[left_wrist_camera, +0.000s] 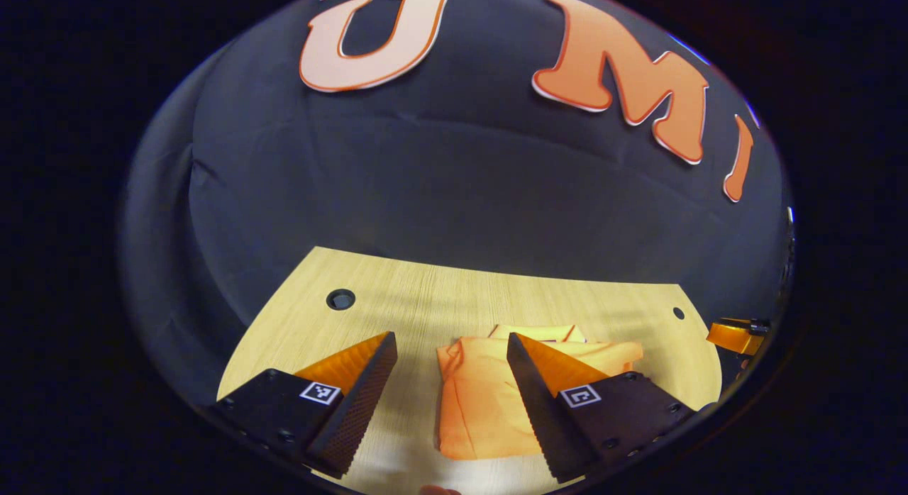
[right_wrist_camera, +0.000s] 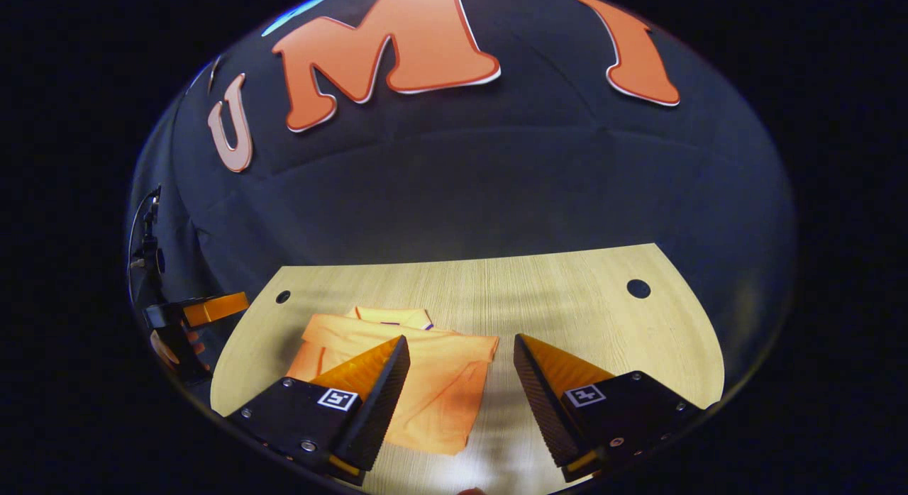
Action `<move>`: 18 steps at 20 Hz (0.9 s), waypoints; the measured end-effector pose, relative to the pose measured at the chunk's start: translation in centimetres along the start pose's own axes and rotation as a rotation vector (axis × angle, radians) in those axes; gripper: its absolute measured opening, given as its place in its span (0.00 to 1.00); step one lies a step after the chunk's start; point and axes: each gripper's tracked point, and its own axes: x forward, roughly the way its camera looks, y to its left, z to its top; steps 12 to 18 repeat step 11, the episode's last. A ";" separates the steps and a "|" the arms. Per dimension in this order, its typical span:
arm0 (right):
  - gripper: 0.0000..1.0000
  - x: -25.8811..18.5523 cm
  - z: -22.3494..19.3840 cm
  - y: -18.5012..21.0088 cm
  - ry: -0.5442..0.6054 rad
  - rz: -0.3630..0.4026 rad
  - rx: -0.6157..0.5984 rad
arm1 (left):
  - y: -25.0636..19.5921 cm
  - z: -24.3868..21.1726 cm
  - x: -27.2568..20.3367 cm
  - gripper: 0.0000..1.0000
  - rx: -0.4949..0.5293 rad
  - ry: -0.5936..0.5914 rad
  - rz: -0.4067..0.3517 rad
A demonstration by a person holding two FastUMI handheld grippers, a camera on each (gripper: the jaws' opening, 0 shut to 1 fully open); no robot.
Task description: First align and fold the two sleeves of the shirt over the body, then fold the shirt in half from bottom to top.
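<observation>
The shirt (right_wrist_camera: pixel 425 381) is showing as soft, matt cloth, lightly creased. The desk (right_wrist_camera: pixel 567 296) is looking like pale, smooth, fine-grained wood.

In the left gripper view the folded shirt (left_wrist_camera: pixel 496 396) lies on the table (left_wrist_camera: pixel 425 303), toward the near edge and right of the table's middle. The left gripper (left_wrist_camera: pixel 452 388) hangs above it with its fingers spread apart — one at about 7 o'clock over bare table, the other at about 5 o'clock overlapping the shirt's right half. The shirt's collar end points to 12 o'clock, toward the booth wall behind the table. The right gripper (left_wrist_camera: pixel 738 334) sits at 3 o'clock, past the table's right edge.

In the right gripper view the shirt (right_wrist_camera: pixel 418 381) lies left of centre — the right gripper (right_wrist_camera: pixel 461 392) gapes wide above its right edge. The left gripper (right_wrist_camera: pixel 195 310) is at 9 o'clock, off the table (right_wrist_camera: pixel 567 296).
</observation>
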 end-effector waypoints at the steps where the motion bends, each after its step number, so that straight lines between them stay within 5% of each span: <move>1: 0.90 -1.2 0.1 0.0 -0.025 -0.006 -0.027 | -0.3 0.4 -1.4 0.96 0.001 -0.031 0.004; 7: 0.90 -8.6 1.2 0.4 -0.176 -0.034 -0.142 | -1.3 2.6 -10.6 0.96 0.010 -0.260 0.052; 11: 0.91 -12.9 2.8 0.0 -0.315 -0.080 -0.211 | -0.3 3.4 -16.6 0.96 0.047 -0.422 0.168; 18: 0.91 -12.9 2.8 0.0 -0.315 -0.080 -0.211 | -0.3 3.4 -16.6 0.96 0.047 -0.422 0.168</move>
